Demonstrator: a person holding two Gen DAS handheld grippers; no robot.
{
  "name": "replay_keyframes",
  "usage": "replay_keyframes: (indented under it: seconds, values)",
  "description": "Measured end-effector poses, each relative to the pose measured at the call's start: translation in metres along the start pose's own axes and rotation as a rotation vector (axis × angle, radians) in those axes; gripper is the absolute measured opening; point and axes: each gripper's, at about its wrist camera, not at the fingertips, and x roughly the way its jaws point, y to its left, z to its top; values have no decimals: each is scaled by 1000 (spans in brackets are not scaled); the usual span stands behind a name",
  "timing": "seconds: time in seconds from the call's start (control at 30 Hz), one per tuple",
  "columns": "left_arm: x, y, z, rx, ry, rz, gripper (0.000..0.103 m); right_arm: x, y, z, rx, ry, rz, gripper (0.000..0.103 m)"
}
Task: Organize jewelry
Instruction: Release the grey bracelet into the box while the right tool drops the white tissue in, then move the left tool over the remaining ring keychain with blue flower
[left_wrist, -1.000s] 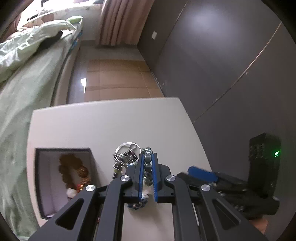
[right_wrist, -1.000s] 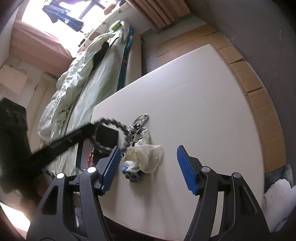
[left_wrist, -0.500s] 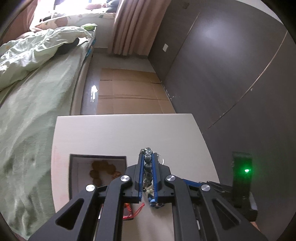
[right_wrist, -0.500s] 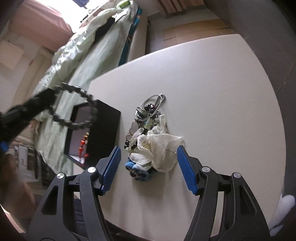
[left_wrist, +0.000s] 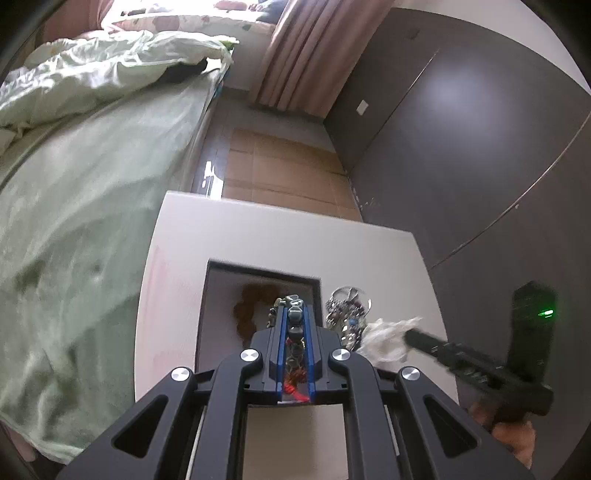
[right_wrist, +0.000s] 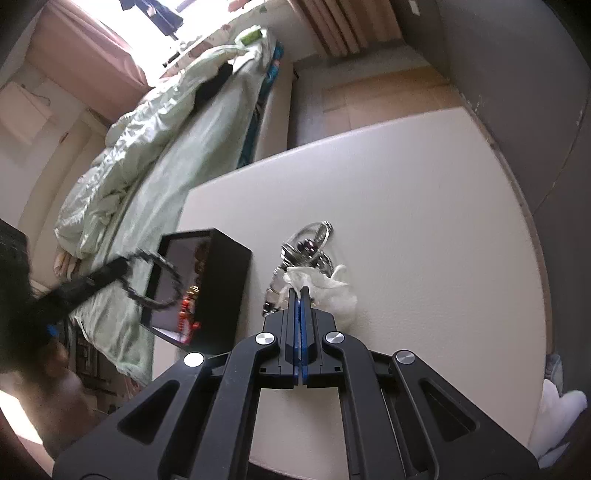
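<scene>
My left gripper (left_wrist: 294, 320) is shut on a dark beaded bracelet (left_wrist: 294, 318) and holds it over the open black jewelry box (left_wrist: 221, 284). The bracelet hangs as a loop (right_wrist: 155, 277) above the box (right_wrist: 225, 280) in the right wrist view. A brown bead bracelet (left_wrist: 251, 306) and red beads (right_wrist: 188, 310) lie in the box. My right gripper (right_wrist: 299, 291) is shut at a pile of jewelry (right_wrist: 306, 247) with a white pouch (right_wrist: 332, 291); I cannot tell if anything is pinched between its fingers. The pile also shows in the left wrist view (left_wrist: 347, 314).
The white table (right_wrist: 424, 240) carries the box and pile. A bed with a green duvet (left_wrist: 74, 184) runs along the table's left side. A dark wall (left_wrist: 480, 147) stands on the right. Cardboard covers the floor (left_wrist: 277, 166) beyond the table.
My left gripper carried the dark bracelet leftward, from beside the pile to over the box. My right gripper went from wide open to shut at the pouch and pile.
</scene>
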Motion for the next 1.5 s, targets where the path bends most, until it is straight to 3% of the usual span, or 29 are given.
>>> replay_keyframes:
  seconds: [0.2, 0.33, 0.67, 0.97, 1.03, 1.07, 1.1, 1.17, 1.3, 1.5]
  values:
    - [1, 13, -5, -16, 4, 9, 11, -23, 19, 2, 4, -96, 44, 2]
    - [-8, 21, -9, -35, -27, -5, 47, -31, 30, 3, 10, -142, 100, 2]
    - [-24, 33, -17, -41, -77, -5, 47, -32, 68, 5, -52, -199, 226, 2]
    - [-41, 55, -16, -94, -125, -13, 47, -4, 107, 2, -111, -122, 325, 3]
    - [-44, 60, -15, -104, -132, -14, 48, 5, 115, 0, -131, -86, 301, 23]
    - [-45, 62, -15, -109, -134, -16, 49, 10, 117, 0, -132, -67, 286, 56]
    - [-47, 65, -15, -117, -139, -16, 51, 12, 117, -1, -127, -71, 256, 71]
    - [-49, 68, -15, -124, -145, -15, 51, 8, 113, -2, -126, -102, 219, 71]
    - [-50, 69, -16, -122, -144, -10, 52, -2, 98, -4, -86, -116, 229, 71]
    - [-49, 56, -17, -76, -163, 8, 78, -14, 74, -5, -29, -141, 160, 71]
